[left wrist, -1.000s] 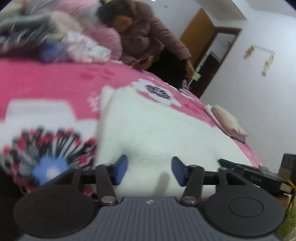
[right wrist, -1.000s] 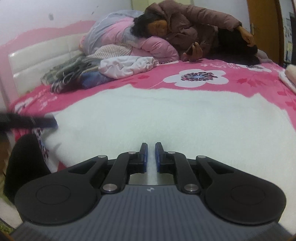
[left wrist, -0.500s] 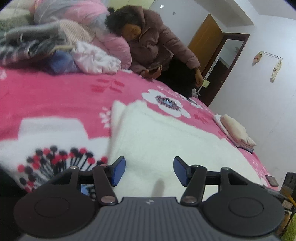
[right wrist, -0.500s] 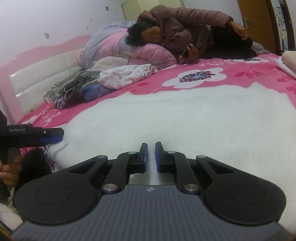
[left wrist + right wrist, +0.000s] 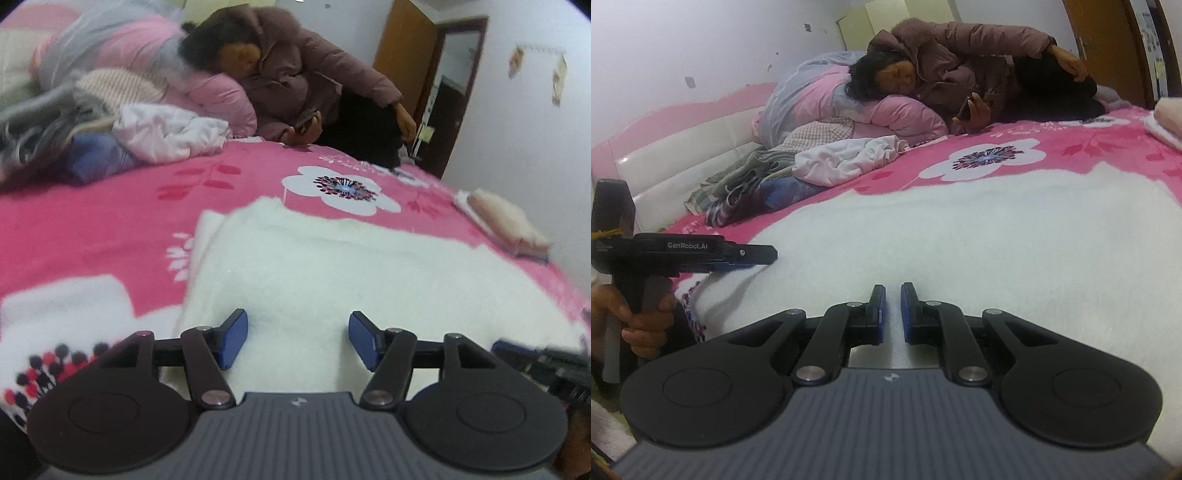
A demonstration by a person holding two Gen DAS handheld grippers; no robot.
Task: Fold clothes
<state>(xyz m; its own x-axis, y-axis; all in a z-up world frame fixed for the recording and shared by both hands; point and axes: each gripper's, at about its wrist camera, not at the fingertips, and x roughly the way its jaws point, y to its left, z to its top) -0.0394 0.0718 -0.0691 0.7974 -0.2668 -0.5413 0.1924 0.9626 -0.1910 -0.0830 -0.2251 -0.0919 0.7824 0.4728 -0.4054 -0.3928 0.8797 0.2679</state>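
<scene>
A white fleecy garment lies spread over the pink flowered bedcover. My left gripper hovers above its near left part, open, with nothing between the blue pads. In the right wrist view the left gripper shows from the side, held by a hand, just over the garment's left edge. My right gripper is shut at the garment's near edge, and white fabric shows in the narrow slit between its pads. Its tip also peeks in at the lower right of the left wrist view.
A heap of unfolded clothes lies by the headboard. A person lies across the far side of the bed holding a phone. A folded stack sits at the bed's right edge. A doorway is beyond.
The left gripper's jaws have spread wider. It has lifted and moved right over the garment's left edge, coming fully into the right wrist view. The right gripper stays shut in place.
</scene>
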